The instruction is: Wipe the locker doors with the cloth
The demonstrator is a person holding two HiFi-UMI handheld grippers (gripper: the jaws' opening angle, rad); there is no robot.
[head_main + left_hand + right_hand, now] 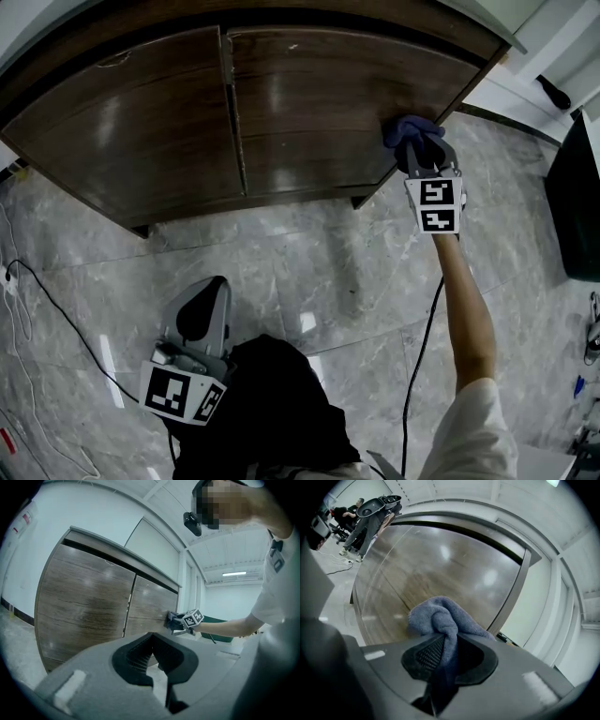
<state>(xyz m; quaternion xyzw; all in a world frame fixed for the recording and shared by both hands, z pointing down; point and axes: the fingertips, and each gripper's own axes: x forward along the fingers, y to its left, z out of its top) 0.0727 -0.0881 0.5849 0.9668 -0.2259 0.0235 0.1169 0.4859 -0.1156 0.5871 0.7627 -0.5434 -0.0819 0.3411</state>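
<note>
Wood locker doors, R tongs gripping cloth, L tongs ajar, empty.

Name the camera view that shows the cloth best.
The right gripper view: the cloth fills the middle, bunched and clamped by the right tool at the wooden door. The head view shows only a small blue bunch at the door's right edge; the left gripper view shows it tiny.
</note>
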